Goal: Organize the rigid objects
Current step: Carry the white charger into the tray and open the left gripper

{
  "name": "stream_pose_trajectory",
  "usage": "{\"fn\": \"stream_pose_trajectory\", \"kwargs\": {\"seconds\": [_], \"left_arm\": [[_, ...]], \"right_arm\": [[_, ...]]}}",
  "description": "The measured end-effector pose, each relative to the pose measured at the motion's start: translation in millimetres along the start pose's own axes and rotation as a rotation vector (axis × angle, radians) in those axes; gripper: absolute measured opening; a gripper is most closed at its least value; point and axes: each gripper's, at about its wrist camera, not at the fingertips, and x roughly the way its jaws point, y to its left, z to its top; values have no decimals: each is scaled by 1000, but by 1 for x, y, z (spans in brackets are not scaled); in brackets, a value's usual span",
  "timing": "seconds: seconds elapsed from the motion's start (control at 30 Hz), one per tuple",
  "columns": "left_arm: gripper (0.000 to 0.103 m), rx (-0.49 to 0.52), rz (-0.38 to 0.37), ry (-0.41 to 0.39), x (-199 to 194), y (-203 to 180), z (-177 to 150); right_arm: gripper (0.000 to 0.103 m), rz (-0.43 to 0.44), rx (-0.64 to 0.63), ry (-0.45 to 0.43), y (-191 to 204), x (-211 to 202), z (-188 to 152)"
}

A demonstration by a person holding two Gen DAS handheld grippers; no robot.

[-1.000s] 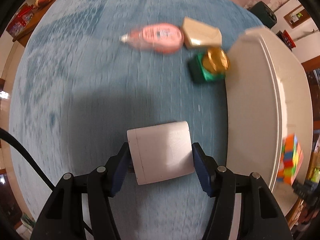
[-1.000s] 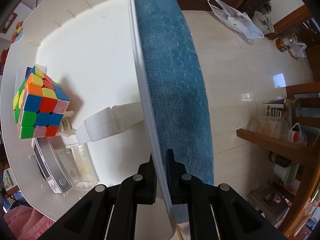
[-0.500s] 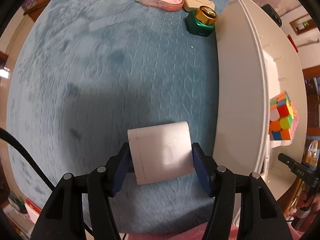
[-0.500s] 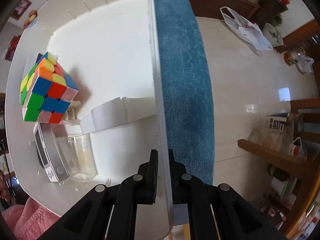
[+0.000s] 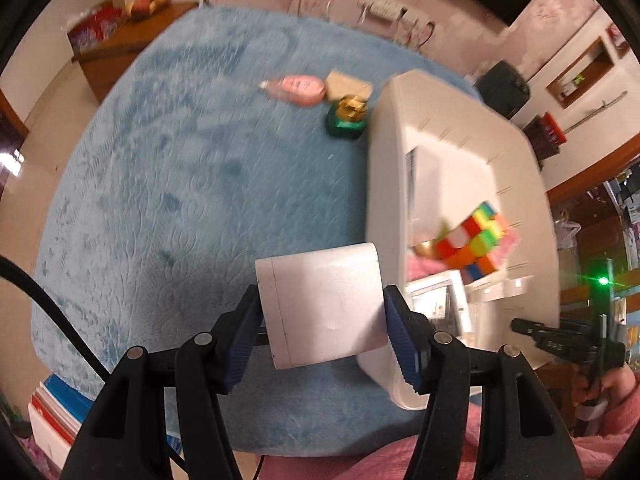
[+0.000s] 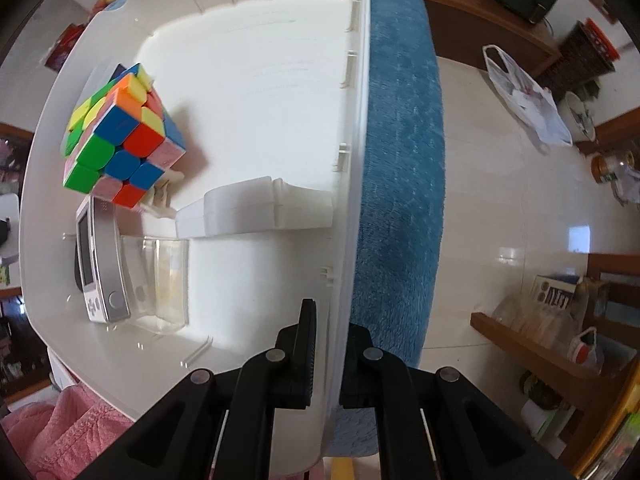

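My left gripper (image 5: 322,320) is shut on a white rounded box (image 5: 320,304), held above the blue blanket (image 5: 180,200) just left of the white storage bin (image 5: 384,168). My right gripper (image 6: 330,360) is shut on the bin's wall (image 6: 348,240), one finger inside and one outside. Inside the bin lie a colourful puzzle cube (image 6: 120,136), a white divider piece (image 6: 256,212), a clear plastic case (image 6: 160,280) and a small silver handheld device (image 6: 100,264). On the blanket beyond the bin rest a pink bottle (image 5: 298,89), a tan box (image 5: 348,85) and a green jar with a gold lid (image 5: 347,118).
The right gripper's body (image 5: 568,344) and a hand show at the bin's right side in the left wrist view. Pink fabric (image 5: 360,464) lies along the near edge. Past the blanket's edge are a tiled floor (image 6: 512,200), wooden shelves (image 6: 552,352) and a white bag (image 6: 524,96).
My left gripper has risen and swung right with the white box, so the bin's inside and cube now show beside it. The right gripper kept its hold on the bin wall and rolled slightly.
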Motion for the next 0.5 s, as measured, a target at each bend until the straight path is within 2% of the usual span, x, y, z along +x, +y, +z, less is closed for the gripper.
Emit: {"fn": "stream_pose_trajectory", "kwargs": {"seconds": [0.2,0.3,0.5], "left_arm": [[64,53,-40,-85,-19,-33,12],[64,89,-57,-91,-20,-48,16],[64,231,-71,-65,-8,-94,17]], "right_arm": [[8,22,-50,-6,-1,1,-2],[8,22,-80,-5,1,2,-4],[9,20,-117,-12,4,0,-2]]}}
